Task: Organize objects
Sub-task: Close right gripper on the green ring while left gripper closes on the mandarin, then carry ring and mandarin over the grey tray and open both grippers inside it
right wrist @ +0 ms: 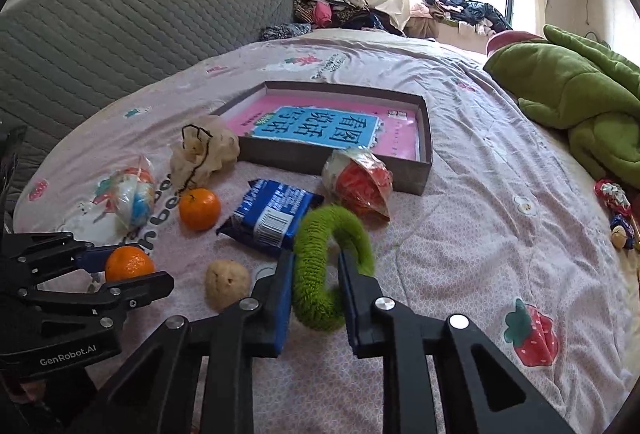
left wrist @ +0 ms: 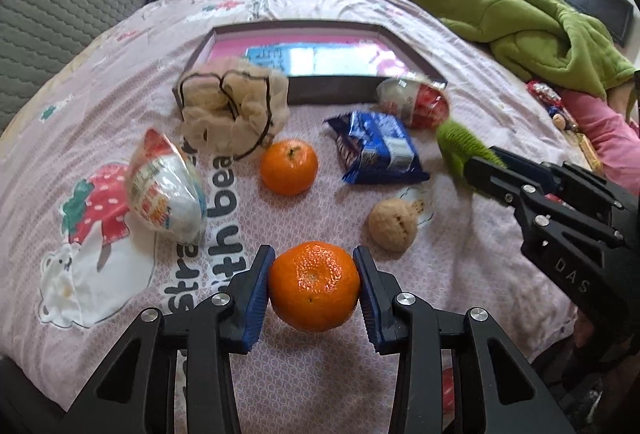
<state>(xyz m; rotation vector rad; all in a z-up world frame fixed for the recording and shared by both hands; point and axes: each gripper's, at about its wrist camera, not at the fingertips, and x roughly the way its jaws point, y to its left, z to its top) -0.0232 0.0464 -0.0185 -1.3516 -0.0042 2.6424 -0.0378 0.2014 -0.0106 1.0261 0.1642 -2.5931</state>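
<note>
The mandarin, firm but bruisable, sits pinched across its middle in the left claw above the bed's near edge; the right claw pinches a soft, light green fuzzy ring short of the box.
</note>
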